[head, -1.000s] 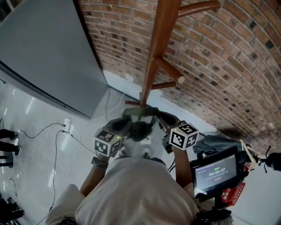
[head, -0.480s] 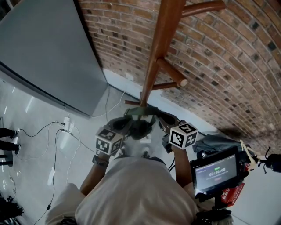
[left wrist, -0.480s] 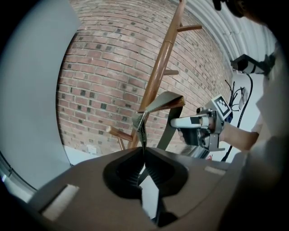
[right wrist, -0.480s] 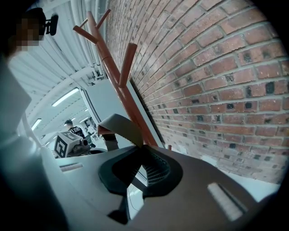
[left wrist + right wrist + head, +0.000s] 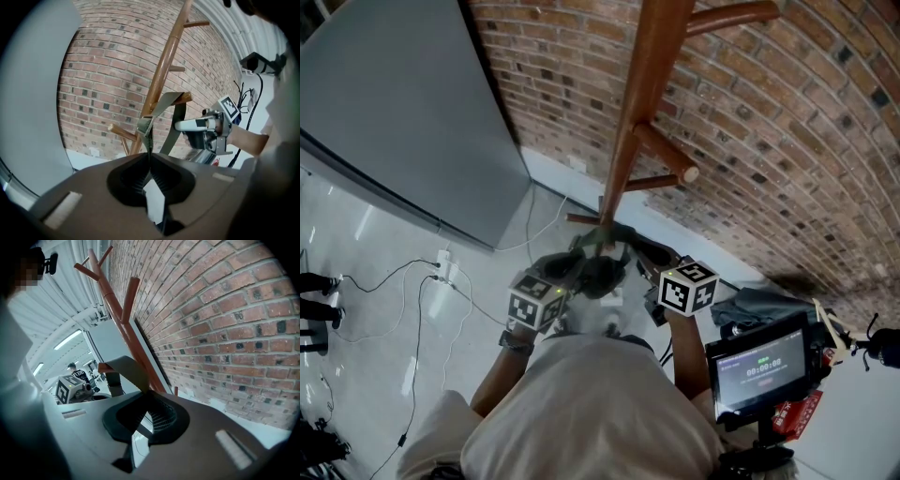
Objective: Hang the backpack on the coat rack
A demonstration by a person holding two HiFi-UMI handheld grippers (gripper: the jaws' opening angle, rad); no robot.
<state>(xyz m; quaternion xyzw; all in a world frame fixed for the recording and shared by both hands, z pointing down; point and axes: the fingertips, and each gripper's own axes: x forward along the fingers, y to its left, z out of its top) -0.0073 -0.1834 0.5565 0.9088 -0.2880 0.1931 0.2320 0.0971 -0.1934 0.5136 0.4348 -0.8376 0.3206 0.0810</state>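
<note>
The rough red brick wall (image 5: 787, 141) fills the far right, and a smooth grey panel (image 5: 394, 112) stands to the left. Between them rises the round-poled brown wooden coat rack (image 5: 642, 94) with blunt pegs. The dark fabric backpack (image 5: 598, 274) hangs low by the rack's foot, on no peg. Its flat olive woven strap (image 5: 161, 105) arches between the tongs. The left tongs (image 5: 150, 157) and right tongs (image 5: 145, 394) are both clamped on the webbing. Almost nothing has shifted since a second ago.
</note>
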